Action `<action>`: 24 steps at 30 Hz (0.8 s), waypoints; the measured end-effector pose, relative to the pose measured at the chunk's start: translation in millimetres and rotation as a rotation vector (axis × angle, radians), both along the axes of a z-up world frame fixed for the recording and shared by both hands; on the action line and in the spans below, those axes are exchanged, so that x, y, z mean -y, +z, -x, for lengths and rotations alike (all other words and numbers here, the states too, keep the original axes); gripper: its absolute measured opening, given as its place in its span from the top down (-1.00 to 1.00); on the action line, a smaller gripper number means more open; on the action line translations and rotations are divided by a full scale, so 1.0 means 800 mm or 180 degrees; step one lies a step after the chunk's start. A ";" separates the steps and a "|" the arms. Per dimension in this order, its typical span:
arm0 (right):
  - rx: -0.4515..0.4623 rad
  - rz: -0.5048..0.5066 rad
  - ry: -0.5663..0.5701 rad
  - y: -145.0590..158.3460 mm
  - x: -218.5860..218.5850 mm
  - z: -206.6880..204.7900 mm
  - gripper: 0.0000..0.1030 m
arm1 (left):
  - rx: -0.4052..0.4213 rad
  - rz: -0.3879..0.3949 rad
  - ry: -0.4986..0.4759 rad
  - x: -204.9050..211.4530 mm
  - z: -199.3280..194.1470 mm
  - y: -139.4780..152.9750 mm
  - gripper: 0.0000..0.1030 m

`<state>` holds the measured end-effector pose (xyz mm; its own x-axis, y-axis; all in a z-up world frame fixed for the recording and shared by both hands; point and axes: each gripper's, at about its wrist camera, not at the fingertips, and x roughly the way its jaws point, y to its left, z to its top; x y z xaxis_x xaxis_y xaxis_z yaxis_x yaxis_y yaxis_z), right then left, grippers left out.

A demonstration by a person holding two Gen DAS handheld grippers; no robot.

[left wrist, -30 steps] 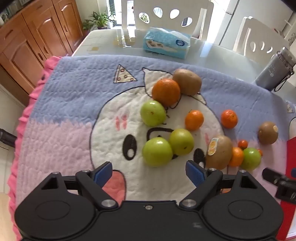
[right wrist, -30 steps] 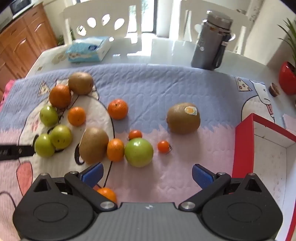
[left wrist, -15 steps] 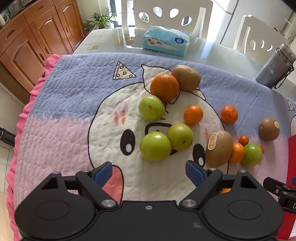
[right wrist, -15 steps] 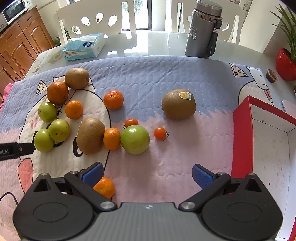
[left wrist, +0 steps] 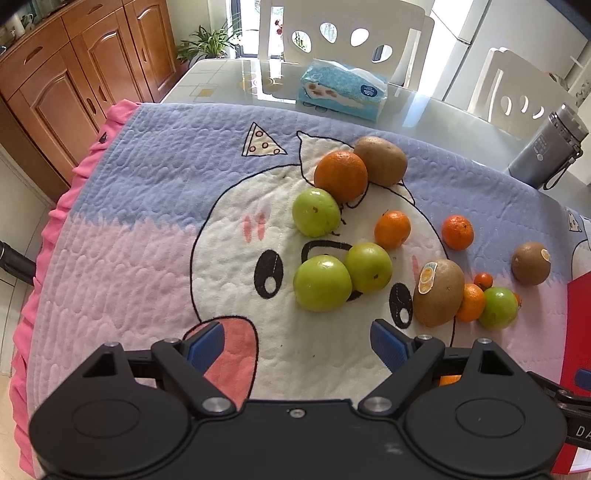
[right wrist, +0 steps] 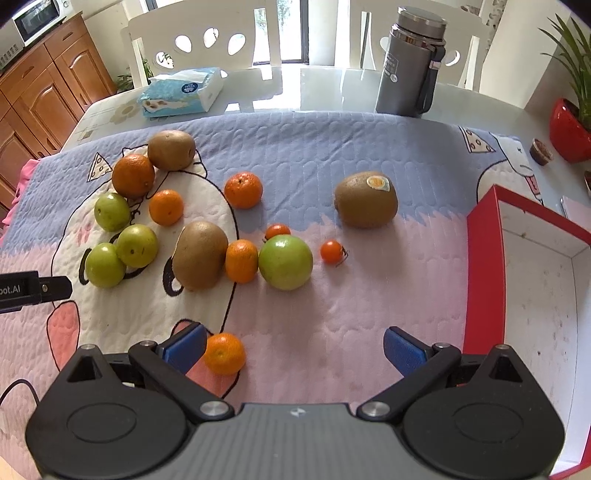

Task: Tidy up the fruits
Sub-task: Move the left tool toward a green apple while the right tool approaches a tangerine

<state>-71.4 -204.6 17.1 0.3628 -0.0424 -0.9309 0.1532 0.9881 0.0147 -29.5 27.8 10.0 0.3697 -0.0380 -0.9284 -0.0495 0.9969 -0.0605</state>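
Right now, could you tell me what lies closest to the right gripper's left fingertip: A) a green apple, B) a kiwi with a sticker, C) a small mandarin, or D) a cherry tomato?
C: in the right wrist view a small mandarin lies right beside the left fingertip of the open right gripper, while the other fruits sit farther up the mat.

A home dining room: wooden cabinets [left wrist: 74, 85], white chairs [left wrist: 343, 33], a microwave [right wrist: 37, 18], glass table [right wrist: 314, 88].
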 end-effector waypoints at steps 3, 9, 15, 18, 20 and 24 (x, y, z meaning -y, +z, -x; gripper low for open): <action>0.0007 -0.0032 -0.0054 0.002 0.000 0.007 -1.00 | -0.0003 -0.0012 -0.0020 -0.002 0.002 0.002 -0.99; 0.0043 0.0004 -0.0078 0.009 -0.003 0.017 -1.00 | 0.0059 0.0232 0.0024 -0.015 0.009 0.005 -0.99; 0.0003 0.0035 -0.0113 0.006 -0.008 0.029 -1.00 | -0.0014 0.0231 0.0019 -0.018 0.011 -0.005 -0.99; -0.0010 0.0002 -0.0163 0.004 -0.008 0.033 -1.00 | 0.0077 0.0191 -0.0003 -0.017 0.012 -0.001 -0.99; -0.0014 -0.0026 -0.0200 0.002 -0.008 0.036 -1.00 | 0.0120 0.0129 -0.0036 -0.016 0.010 0.001 -0.99; 0.0042 -0.0042 -0.0227 0.004 -0.011 0.040 -1.00 | 0.0139 0.0133 -0.0094 -0.016 0.005 0.000 -0.99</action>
